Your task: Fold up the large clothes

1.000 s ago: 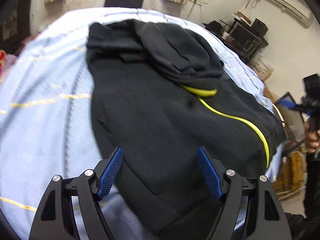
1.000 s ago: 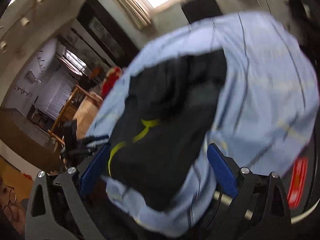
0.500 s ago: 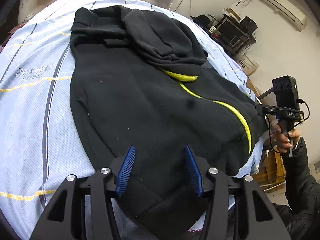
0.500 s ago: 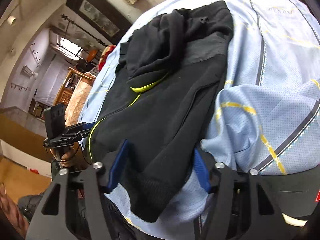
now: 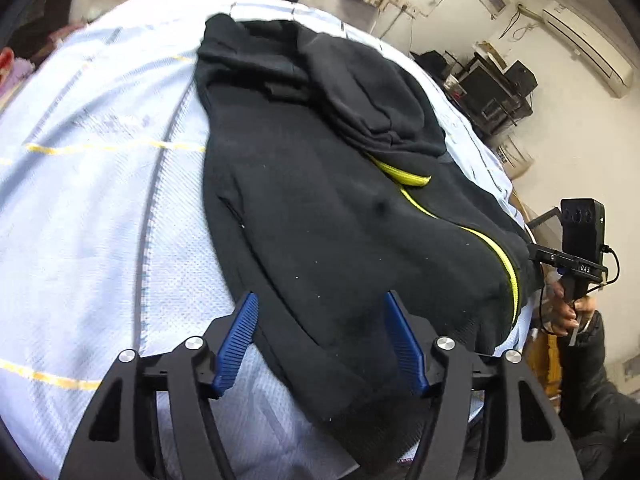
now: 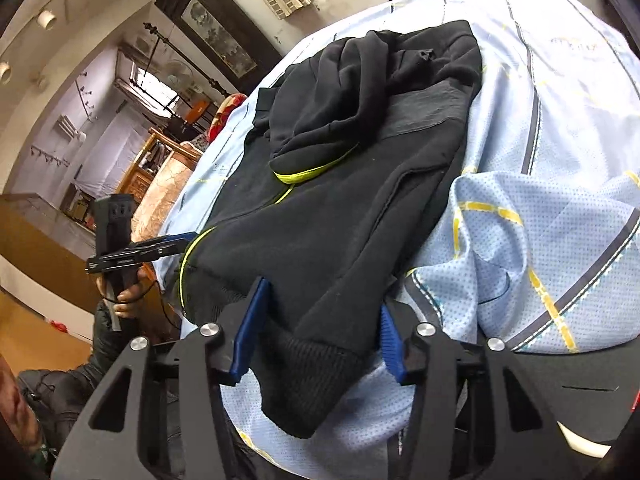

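Lying spread across a light-blue bedsheet point(image 5: 100, 208), the black zip hoodie point(image 5: 332, 220) had its hood folded over the chest and its yellow-green zipper point(image 5: 508, 268) running toward the hem. The left gripper point(image 5: 320, 338) straddled the hem corner; its jaws had just been opening and stood released, blue pads clear of the cloth. The right gripper point(image 6: 320, 322) had just been closing with the ribbed hem band point(image 6: 312, 376) between its jaws; firm contact could not be confirmed.

One black hooded jacket point(image 5: 328, 216) with one yellow-green zip point(image 5: 508, 272), on one pale blue sheet point(image 5: 100, 208). Two handheld grippers: left gripper point(image 5: 320, 340), right gripper point(image 6: 320, 324).
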`<action>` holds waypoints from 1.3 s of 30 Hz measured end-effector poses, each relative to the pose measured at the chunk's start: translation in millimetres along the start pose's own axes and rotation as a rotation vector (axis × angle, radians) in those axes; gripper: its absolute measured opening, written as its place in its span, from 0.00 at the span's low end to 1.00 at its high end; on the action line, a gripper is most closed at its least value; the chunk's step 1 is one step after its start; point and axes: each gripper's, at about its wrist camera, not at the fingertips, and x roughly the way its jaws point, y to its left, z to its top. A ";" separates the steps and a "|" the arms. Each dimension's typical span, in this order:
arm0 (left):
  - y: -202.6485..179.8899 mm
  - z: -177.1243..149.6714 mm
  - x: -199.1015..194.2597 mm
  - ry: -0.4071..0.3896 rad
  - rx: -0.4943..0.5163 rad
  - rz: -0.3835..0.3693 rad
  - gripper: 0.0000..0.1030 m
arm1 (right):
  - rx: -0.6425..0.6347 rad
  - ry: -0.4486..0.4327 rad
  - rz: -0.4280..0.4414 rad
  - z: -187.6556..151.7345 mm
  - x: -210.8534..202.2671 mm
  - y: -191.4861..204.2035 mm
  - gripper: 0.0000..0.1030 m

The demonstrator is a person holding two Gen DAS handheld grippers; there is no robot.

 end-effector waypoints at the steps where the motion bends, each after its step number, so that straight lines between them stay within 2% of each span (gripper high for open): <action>1: -0.1 1.0 1.1 -0.001 0.010 0.008 0.67 | 0.006 0.000 0.006 0.4 -0.1 -1.2 0.48; 3: -0.5 2.4 0.5 0.003 0.013 0.012 0.67 | 0.010 -0.001 0.010 0.1 -0.5 -1.9 0.48; 6: 13.5 1.4 -4.8 -0.007 -0.041 0.049 0.68 | 0.021 -0.003 0.018 -0.8 -2.2 -3.8 0.48; 9: 20.5 -0.8 -8.5 -0.009 -0.073 0.009 0.68 | 0.027 -0.005 0.028 -2.0 -3.3 -5.9 0.48; 12: 5.4 -3.5 0.7 0.029 -0.032 -0.055 0.70 | 0.039 0.001 0.038 -1.8 -1.7 -7.6 0.48; 15: -17.7 -5.4 9.2 0.021 0.061 0.041 0.71 | 0.039 0.006 0.041 -1.3 -1.1 -8.4 0.48; 18: -21.5 -3.4 4.8 -0.003 0.070 0.068 0.09 | 0.036 0.000 0.037 -1.2 -2.2 -7.7 0.45; 20: -17.1 0.4 -2.8 -0.035 0.046 0.031 0.09 | 0.028 -0.016 0.033 -0.6 -4.6 -6.6 0.38; 23: -20.6 8.4 -18.6 -0.092 0.052 0.029 0.09 | 0.024 -0.047 0.038 2.4 -10.4 -5.7 0.29; 31: -41.8 50.5 -47.0 -0.200 0.085 0.027 0.09 | 0.017 -0.108 0.116 30.8 -24.1 -2.7 0.20; 35: -44.9 80.3 -48.6 -0.225 0.086 0.025 0.09 | 0.025 -0.131 0.148 54.2 -27.0 -2.5 0.16; 39: -38.2 119.3 -47.4 -0.242 0.067 0.023 0.09 | 0.033 -0.160 0.172 92.9 -25.8 -3.1 0.15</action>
